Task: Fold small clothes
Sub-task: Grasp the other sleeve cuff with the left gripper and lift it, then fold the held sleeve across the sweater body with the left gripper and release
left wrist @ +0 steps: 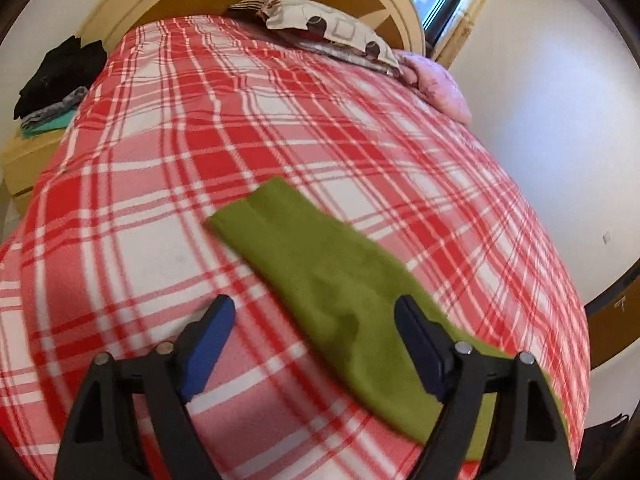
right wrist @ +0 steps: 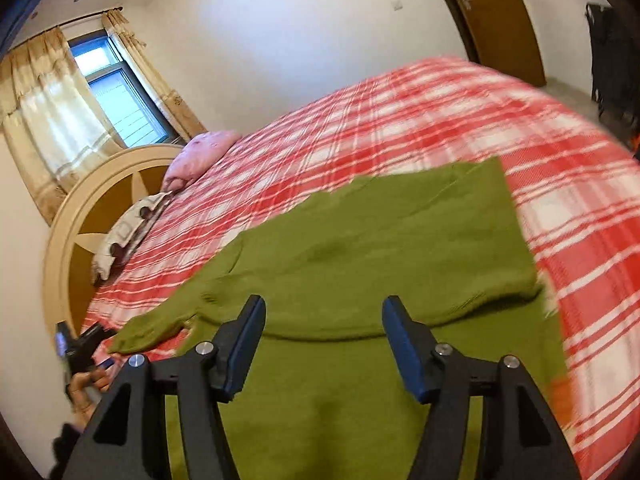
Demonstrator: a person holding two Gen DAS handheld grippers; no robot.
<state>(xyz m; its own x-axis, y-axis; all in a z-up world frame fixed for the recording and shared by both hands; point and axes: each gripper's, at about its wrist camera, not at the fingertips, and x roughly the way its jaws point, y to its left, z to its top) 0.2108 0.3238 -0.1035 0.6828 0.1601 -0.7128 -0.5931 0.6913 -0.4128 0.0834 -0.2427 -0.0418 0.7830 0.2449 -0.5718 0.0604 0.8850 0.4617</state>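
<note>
Your right gripper (right wrist: 323, 320) and left gripper (left wrist: 315, 312) both gape empty above the green sweater (right wrist: 360, 240), its sleeve (left wrist: 304, 256) running toward 11 o'clock on the plaid blanket (left wrist: 160, 160).

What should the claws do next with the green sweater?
Probably lower the right claw onto the folded edge of the green sweater and pinch it. Both claws are open and hold nothing, the sweater lies partly folded on the plaid bedspread, and the left claw hangs beside its sleeve.
</note>
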